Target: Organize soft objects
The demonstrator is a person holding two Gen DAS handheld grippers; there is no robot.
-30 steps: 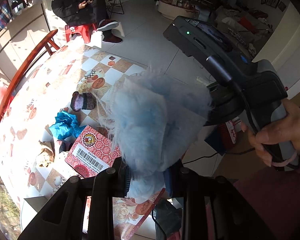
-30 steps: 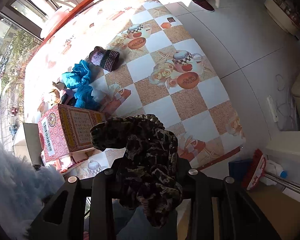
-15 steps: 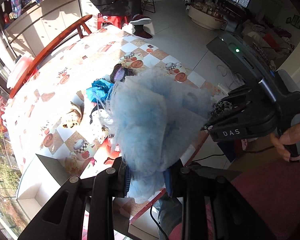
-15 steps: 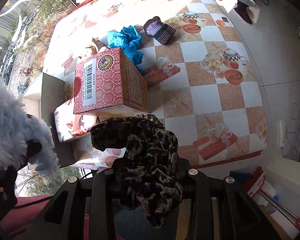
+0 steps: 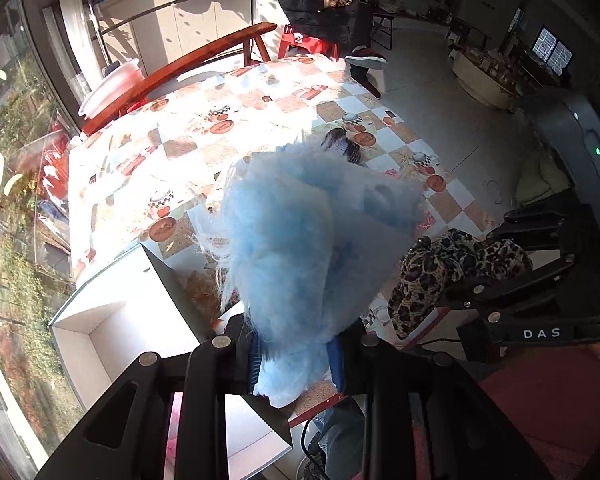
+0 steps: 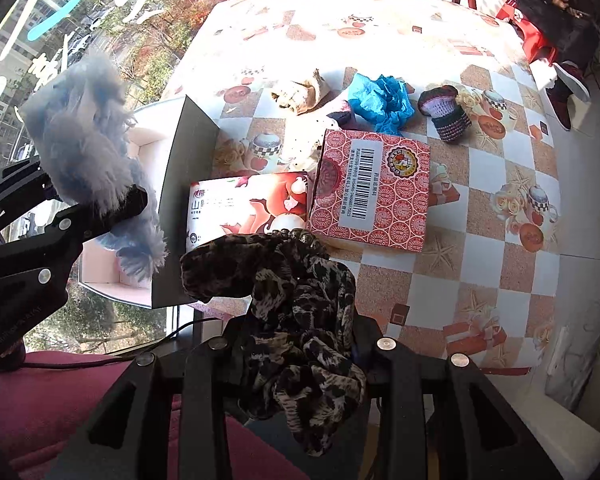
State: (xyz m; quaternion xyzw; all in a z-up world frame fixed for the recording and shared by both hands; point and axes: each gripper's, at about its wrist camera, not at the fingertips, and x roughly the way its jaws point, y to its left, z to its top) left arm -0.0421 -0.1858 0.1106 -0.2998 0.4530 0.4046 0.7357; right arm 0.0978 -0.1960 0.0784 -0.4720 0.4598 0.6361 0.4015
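Observation:
My left gripper (image 5: 296, 354) is shut on a fluffy light-blue soft item (image 5: 300, 240) and holds it in the air above the table's near corner, beside an open white box (image 5: 112, 312). The item also shows in the right wrist view (image 6: 88, 152), over the box (image 6: 148, 144). My right gripper (image 6: 300, 344) is shut on a leopard-print scrunchie (image 6: 296, 300), held above the table's near edge; the scrunchie also shows in the left wrist view (image 5: 440, 268). On the table lie a blue crinkled soft item (image 6: 380, 100), a purple knitted piece (image 6: 446, 114) and a beige cloth bundle (image 6: 300, 92).
A red patterned carton (image 6: 372, 196) and a tissue box (image 6: 248, 208) lie on the tablecloth (image 6: 500, 160) near the white box. A wooden chair (image 5: 188, 68) stands at the far side. A seated person (image 5: 320, 4) is beyond the table. A window is on the left.
Both grippers have swung left with their items, toward the white box at the table's corner. The box has come into the left wrist view. Both grips are unchanged.

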